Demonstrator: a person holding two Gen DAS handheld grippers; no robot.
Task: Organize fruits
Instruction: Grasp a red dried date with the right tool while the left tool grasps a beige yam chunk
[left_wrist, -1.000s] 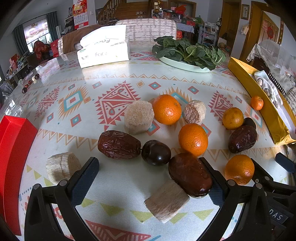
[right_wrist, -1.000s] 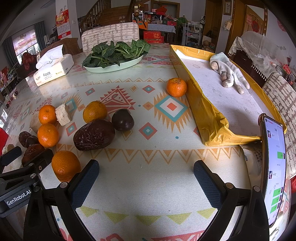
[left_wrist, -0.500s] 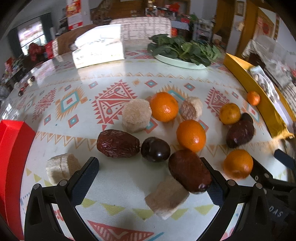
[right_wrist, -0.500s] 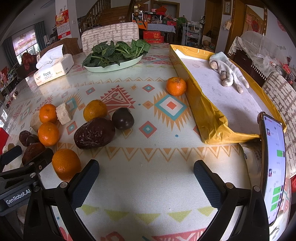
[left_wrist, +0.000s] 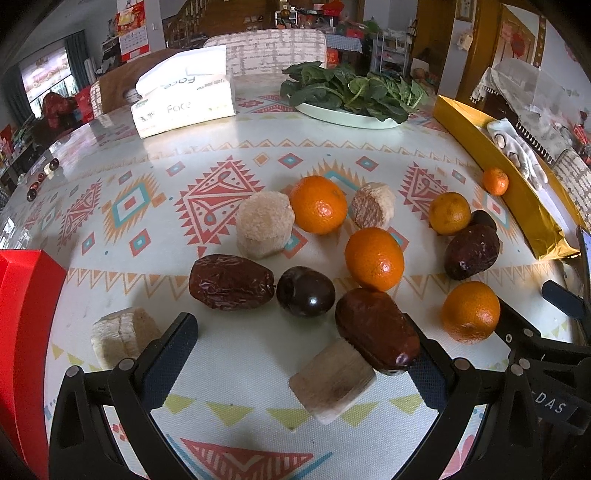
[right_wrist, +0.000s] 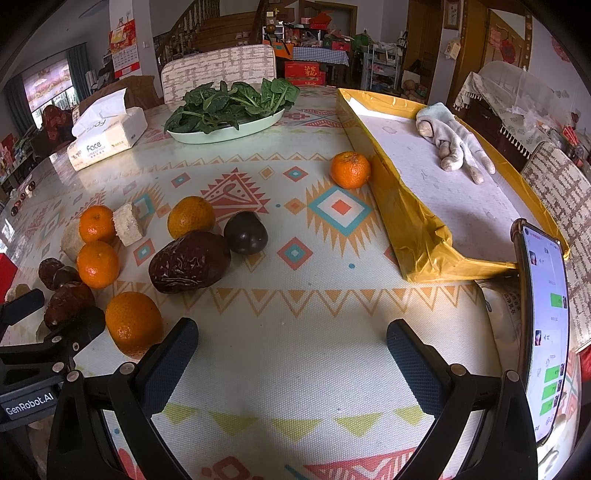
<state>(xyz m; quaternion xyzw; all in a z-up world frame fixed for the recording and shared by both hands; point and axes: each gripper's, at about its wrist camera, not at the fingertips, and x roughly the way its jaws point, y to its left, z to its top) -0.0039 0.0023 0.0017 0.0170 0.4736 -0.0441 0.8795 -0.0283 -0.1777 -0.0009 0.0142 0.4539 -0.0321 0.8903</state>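
Fruit lies scattered on the patterned tablecloth. In the left wrist view my left gripper (left_wrist: 299, 358) is open; a pale sugarcane chunk (left_wrist: 332, 382) and a big brown date (left_wrist: 376, 330) lie between its fingers, untouched as far as I can tell. Beyond them sit another date (left_wrist: 231, 282), a dark plum (left_wrist: 306, 291), several oranges (left_wrist: 373, 258) and more cane pieces (left_wrist: 264, 223). In the right wrist view my right gripper (right_wrist: 291, 363) is open over bare cloth. An orange (right_wrist: 133, 323) rests by its left finger, with a large date (right_wrist: 190, 260) and a dark plum (right_wrist: 245, 232) farther off.
A red box (left_wrist: 22, 317) stands at the left edge. A gold tray (right_wrist: 417, 225) holding a glove runs along the right side, with a lone orange (right_wrist: 350, 170) against it. A spinach plate (right_wrist: 229, 129) and tissue box (right_wrist: 107, 138) sit at the back. A phone (right_wrist: 543, 332) stands at right.
The left gripper has tilted and shifted slightly, so the fruit sits a little higher in its view. The right gripper has barely moved. Both stay open.
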